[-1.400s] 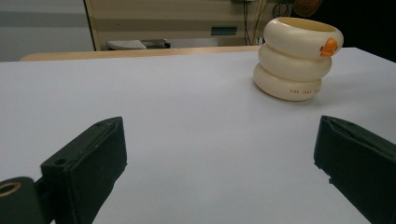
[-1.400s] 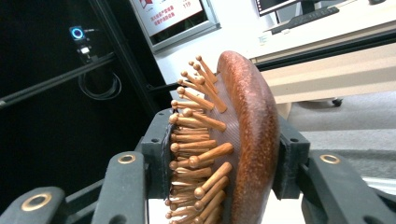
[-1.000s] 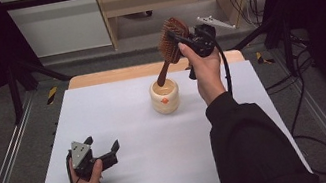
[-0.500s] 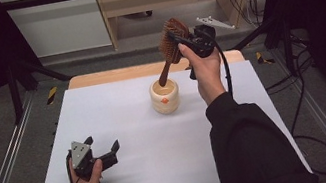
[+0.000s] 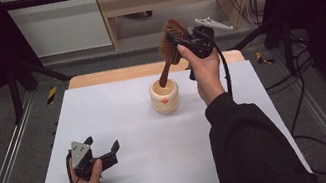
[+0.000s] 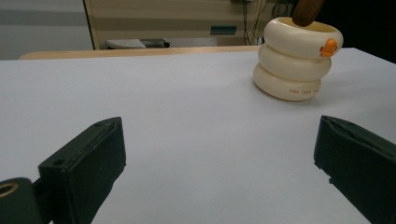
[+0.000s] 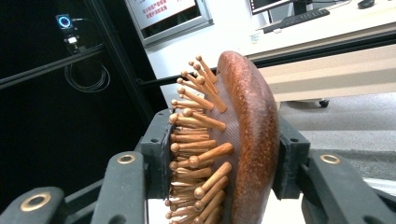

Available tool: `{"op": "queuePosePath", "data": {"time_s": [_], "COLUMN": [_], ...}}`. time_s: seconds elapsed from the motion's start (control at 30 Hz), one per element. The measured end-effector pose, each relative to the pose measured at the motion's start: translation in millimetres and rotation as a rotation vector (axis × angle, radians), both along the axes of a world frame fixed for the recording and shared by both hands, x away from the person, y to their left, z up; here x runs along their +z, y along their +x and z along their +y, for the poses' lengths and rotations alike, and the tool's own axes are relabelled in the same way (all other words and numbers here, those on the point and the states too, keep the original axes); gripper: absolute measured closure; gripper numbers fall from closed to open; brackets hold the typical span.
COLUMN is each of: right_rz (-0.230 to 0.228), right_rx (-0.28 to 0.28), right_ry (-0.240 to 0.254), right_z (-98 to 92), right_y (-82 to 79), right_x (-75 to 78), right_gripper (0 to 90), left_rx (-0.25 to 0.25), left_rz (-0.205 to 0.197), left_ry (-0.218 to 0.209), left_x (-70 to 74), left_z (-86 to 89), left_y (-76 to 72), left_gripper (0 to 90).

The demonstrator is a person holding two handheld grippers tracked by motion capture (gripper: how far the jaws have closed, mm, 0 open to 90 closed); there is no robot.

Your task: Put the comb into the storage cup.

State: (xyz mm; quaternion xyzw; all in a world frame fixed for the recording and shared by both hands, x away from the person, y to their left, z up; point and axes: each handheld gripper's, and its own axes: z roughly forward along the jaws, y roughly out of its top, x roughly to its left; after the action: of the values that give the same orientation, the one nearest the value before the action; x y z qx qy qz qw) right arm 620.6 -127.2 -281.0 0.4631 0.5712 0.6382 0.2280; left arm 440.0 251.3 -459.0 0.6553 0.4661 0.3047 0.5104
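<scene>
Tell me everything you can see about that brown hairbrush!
The hairbrush looks like reddish-brown wood, with an oval head, a slim handle and rows of wooden pins tipped with little balls. The right gripper is shut on its head, one jaw against the pins and one against the smooth back. It is tilted, head up, above the far side of the table. Its handle end dips into the mouth of the cream ringed holder; whether it touches inside is unclear.

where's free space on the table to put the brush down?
The white table top is bare between the left gripper and the cream ringed ceramic cup, and also left of the cup. It is crowded only at the cup, where the right gripper holds the brown wooden hairbrush, handle tip at the cup's mouth.
</scene>
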Motion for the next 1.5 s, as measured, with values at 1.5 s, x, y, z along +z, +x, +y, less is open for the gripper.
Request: {"op": "queuePosePath", "data": {"time_s": [1.5], "right_rz": [0.123], "right_rx": [0.023], "right_ry": [-0.041], "right_z": [7.4], "right_y": [7.1], "right_x": [-52.6], "right_gripper": [50.3], "left_rx": [-0.011], "left_rz": [0.005], "left_ry": [0.0], "left_x": [-0.4], "left_z": [-0.7], "left_y": [0.5], "left_gripper": [2.5]}}
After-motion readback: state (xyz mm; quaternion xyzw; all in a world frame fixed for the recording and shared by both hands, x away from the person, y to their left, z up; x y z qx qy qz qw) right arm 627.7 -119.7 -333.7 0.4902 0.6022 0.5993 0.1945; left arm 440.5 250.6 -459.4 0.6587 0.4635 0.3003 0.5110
